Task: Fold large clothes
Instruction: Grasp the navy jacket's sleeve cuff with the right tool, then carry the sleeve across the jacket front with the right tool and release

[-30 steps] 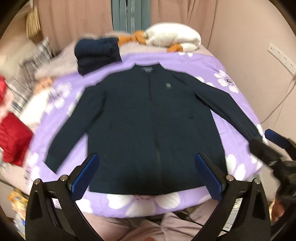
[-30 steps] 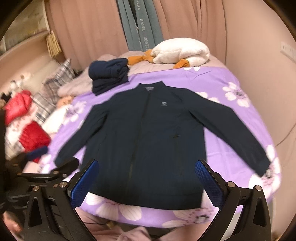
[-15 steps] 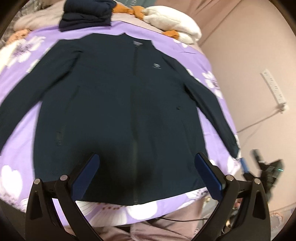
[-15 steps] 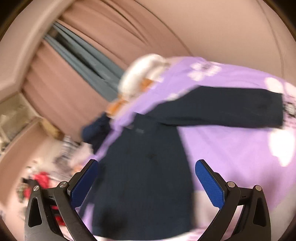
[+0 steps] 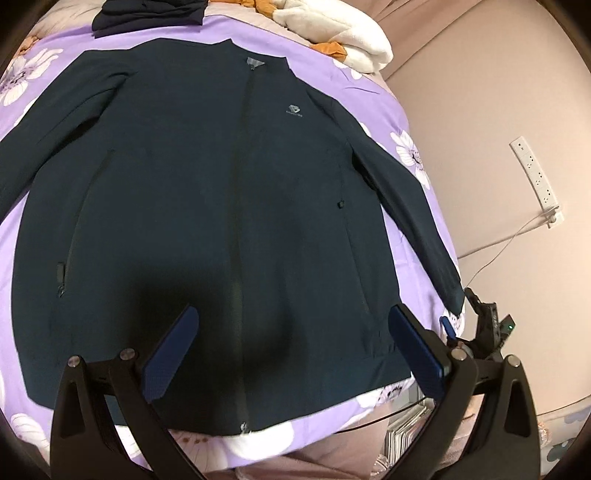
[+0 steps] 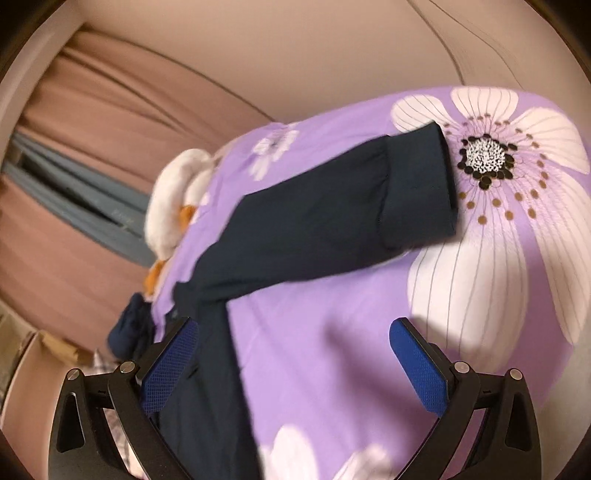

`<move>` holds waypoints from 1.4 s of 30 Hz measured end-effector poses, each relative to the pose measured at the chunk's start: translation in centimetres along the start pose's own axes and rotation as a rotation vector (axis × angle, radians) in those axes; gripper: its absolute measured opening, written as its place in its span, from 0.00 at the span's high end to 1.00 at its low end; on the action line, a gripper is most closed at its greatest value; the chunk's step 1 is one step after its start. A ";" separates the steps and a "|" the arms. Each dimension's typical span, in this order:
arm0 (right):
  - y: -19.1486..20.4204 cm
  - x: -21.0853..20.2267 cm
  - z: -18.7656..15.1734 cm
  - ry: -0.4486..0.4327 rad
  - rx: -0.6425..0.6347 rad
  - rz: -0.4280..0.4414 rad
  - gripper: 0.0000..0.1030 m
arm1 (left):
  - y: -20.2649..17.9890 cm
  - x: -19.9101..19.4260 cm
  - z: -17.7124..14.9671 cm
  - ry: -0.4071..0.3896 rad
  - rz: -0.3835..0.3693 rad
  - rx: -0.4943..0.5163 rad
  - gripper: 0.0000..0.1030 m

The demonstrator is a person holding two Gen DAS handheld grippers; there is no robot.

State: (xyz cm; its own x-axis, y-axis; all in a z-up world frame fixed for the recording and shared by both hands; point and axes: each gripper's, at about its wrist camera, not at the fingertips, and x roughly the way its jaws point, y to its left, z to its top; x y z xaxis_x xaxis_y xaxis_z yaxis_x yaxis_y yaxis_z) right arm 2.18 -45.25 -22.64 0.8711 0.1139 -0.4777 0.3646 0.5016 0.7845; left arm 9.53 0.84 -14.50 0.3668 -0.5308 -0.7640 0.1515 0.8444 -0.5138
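A dark navy zip jacket [image 5: 229, 206] lies spread flat, front up, on a purple flowered bedsheet [image 5: 332, 85], sleeves out to both sides. My left gripper [image 5: 291, 354] is open and empty, hovering above the jacket's lower hem. My right gripper [image 6: 291, 363] is open and empty, low over the sheet just short of the jacket's right sleeve [image 6: 332, 218], whose cuff [image 6: 424, 184] lies on a white flower. The right gripper also shows in the left wrist view [image 5: 484, 325], by the sleeve cuff at the bed's right edge.
A folded navy garment [image 5: 147, 11] and a white and orange blanket [image 5: 340, 33] lie at the head of the bed. A pink wall with a power strip [image 5: 535, 177] and cable runs along the right side. Curtains [image 6: 74, 166] hang behind.
My left gripper moved closer over the jacket's lower front. My right gripper swung right and down toward the right sleeve cuff, which now fills its view.
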 end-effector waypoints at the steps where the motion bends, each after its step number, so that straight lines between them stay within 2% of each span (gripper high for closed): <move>1: -0.3 0.6 0.4 -0.003 0.006 -0.015 0.00 | -0.2 0.2 0.1 -0.001 0.001 0.008 0.00; 7: -1.3 1.9 2.2 -0.093 0.032 -0.075 0.00 | -1.4 1.4 0.9 0.012 0.023 0.051 0.00; 11: -2.2 1.5 3.1 -0.200 0.064 -0.102 0.01 | -1.9 2.1 1.5 0.024 0.031 0.075 0.00; 13: -2.4 1.3 3.2 -0.238 0.065 -0.118 0.11 | -1.9 2.4 2.0 0.024 0.033 0.069 0.00; 14: -2.5 1.2 3.4 -0.246 0.065 -0.120 0.25 | -1.7 2.5 2.3 0.019 0.034 0.058 0.00; 15: -2.8 1.3 3.6 -0.241 0.071 -0.120 0.35 | -1.6 2.5 2.4 0.015 0.035 0.048 0.00; 16: -2.9 1.5 3.8 -0.232 0.080 -0.123 0.52 | -1.2 2.5 2.7 0.002 0.036 0.027 0.00; 17: -3.4 1.5 4.1 -0.212 0.083 -0.126 0.64 | -1.0 2.5 2.9 -0.011 0.039 0.014 0.00; 18: -3.5 1.4 4.3 -0.198 0.070 -0.133 0.70 | -0.7 2.5 3.1 -0.027 0.062 -0.004 0.00; 23: -0.8 -0.2 5.1 -0.202 -0.084 -0.183 0.75 | 1.2 3.0 3.5 -0.011 0.157 -0.038 0.00; 26: 3.8 -0.9 6.2 -0.235 -0.199 -0.226 0.75 | 2.7 2.5 3.5 -0.013 0.133 -0.096 0.00; 29: 10.2 -0.9 7.3 -0.260 -0.350 -0.250 0.75 | 4.3 1.5 3.7 -0.016 0.112 -0.148 0.00; 33: 18.8 0.4 7.2 -0.276 -0.546 -0.288 0.75 | 5.8 -0.5 4.1 -0.048 0.111 -0.182 0.00; 36: 26.9 3.2 4.9 -0.271 -0.731 -0.317 0.75 | 7.0 -2.8 4.2 -0.097 0.103 -0.199 0.00; 38: 31.4 5.5 2.1 -0.253 -0.849 -0.303 0.76 | 8.2 -4.4 4.4 -0.134 0.097 -0.215 0.00; 40: 35.3 7.9 -1.2 -0.232 -0.974 -0.283 0.78 | 9.5 -5.8 4.7 -0.166 0.100 -0.233 0.00; 42: 38.8 10.9 -6.4 -0.180 -1.141 -0.257 0.78 | 10.7 -6.7 4.9 -0.185 0.114 -0.247 0.00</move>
State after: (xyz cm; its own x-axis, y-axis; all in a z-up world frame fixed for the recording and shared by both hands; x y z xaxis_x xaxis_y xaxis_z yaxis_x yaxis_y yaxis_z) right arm 23.69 -19.02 0.09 0.8820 -0.1790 -0.4359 0.1112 0.9780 -0.1766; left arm 13.16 13.81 -12.97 0.5322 -0.3929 -0.7499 -0.1190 0.8423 -0.5258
